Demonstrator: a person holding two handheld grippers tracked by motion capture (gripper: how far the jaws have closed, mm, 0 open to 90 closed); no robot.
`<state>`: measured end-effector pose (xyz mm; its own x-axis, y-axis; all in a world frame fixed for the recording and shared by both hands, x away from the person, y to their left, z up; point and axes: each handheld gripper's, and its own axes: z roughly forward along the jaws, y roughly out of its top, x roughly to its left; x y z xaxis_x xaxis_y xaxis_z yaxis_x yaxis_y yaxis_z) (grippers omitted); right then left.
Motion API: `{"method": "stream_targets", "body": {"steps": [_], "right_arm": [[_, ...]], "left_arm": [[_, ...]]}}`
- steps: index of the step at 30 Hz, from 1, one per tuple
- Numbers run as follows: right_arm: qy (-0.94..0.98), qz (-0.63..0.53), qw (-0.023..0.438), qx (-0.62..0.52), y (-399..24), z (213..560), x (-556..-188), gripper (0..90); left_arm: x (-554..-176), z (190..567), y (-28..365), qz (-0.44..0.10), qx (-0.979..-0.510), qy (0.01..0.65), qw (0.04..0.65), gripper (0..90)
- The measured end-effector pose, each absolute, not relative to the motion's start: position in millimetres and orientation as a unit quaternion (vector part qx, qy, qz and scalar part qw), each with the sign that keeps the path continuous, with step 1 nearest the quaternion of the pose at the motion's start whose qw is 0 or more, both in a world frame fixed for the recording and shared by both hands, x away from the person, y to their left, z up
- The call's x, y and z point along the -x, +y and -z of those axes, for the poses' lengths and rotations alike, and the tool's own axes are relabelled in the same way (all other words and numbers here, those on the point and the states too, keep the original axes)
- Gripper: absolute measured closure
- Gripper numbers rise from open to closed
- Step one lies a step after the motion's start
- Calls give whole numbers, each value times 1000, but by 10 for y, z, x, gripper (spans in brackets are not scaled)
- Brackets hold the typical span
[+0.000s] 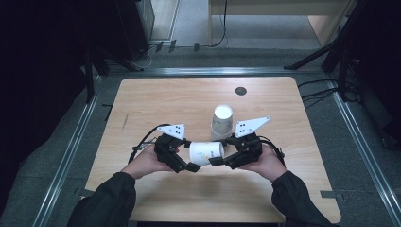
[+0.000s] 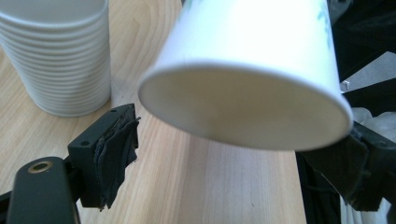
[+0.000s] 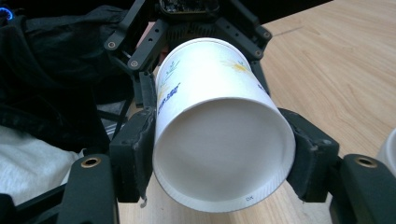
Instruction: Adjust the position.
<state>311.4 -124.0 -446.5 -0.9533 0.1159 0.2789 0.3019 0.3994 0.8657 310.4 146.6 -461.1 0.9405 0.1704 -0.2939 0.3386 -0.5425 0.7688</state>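
Note:
A white paper cup (image 1: 206, 152) with small printed marks lies on its side in the air between my two grippers, just above the wooden table (image 1: 156, 99). My right gripper (image 3: 222, 156) is shut on the cup's (image 3: 210, 93) base end, one pad on each side. My left gripper (image 2: 238, 163) is open around the cup's (image 2: 247, 60) mouth end. Its left pad (image 2: 114, 149) stands clear of the rim. In the high view the left gripper (image 1: 188, 155) and right gripper (image 1: 221, 152) face each other near the table's front. The left gripper's fingers (image 3: 140, 58) reach around the far end.
A stack of upside-down white paper cups (image 1: 222, 122) stands on the table just behind the grippers, and is close at the left in the left gripper view (image 2: 56, 56). A small black disc (image 1: 241, 90) is set into the table near its far edge.

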Motion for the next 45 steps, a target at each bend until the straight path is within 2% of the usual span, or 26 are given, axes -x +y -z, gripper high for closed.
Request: {"method": "stream_targets", "body": {"steps": [14,28,33,38,45], "right_arm": [[-836,525,109,116,-1157,4503,-3099,342],[-837,523,112,119,-1145,4518,-3110,342],[-835,525,111,122,-1142,4522,-3113,322],[-833,527,103,130,-1151,4518,-3119,254],[-841,515,93,136,-1177,4526,-3122,250]], "left_arm": [[-3082,4613,1450,104,-874,109,462,173],[-3086,4594,1474,101,-875,109,461,220],[-3090,4570,1493,97,-874,109,464,224],[-3089,4550,1521,95,-873,111,466,225],[-3129,4513,1608,96,-871,120,467,225]]}}
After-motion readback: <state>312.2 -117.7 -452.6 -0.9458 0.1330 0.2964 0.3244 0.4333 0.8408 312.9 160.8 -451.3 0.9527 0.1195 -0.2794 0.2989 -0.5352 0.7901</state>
